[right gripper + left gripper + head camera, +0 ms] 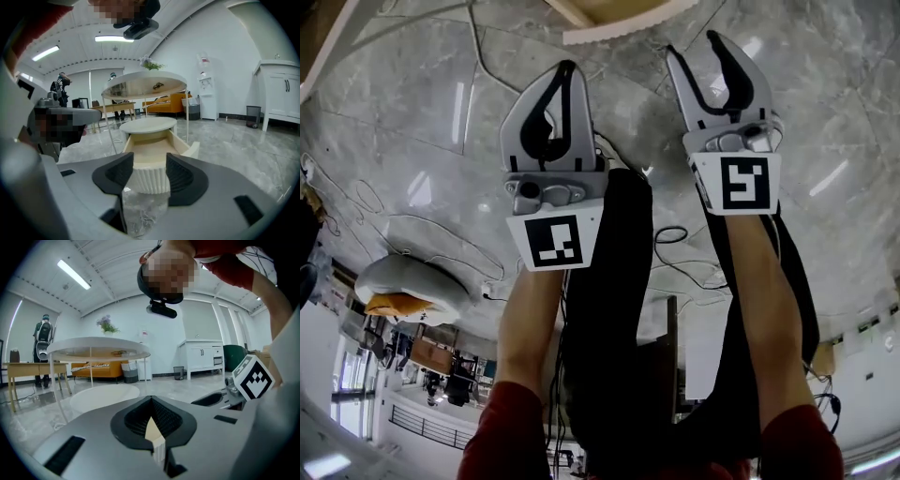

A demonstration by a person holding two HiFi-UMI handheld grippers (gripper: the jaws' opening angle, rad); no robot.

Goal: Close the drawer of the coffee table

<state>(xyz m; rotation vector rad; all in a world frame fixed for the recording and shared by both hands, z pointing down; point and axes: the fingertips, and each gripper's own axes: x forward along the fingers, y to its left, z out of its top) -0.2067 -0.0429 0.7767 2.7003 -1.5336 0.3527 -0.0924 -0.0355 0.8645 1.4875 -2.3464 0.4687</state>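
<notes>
Low round coffee table, its drawer pulled out, pale interior showing, ribbed front facing 2 grippers, right gripper jaws spread, that front seen through the gap, not gripped, left gripper clenched tip to tip, holding nothing

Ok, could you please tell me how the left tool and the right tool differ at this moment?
The left tool has its jaws together, while the right tool has its jaws standing apart. The right tool's own view frames the open drawer, with its ribbed front seen between the jaws, whereas the left tool's view shows no drawer. Both tools are grey and hold nothing.
</notes>
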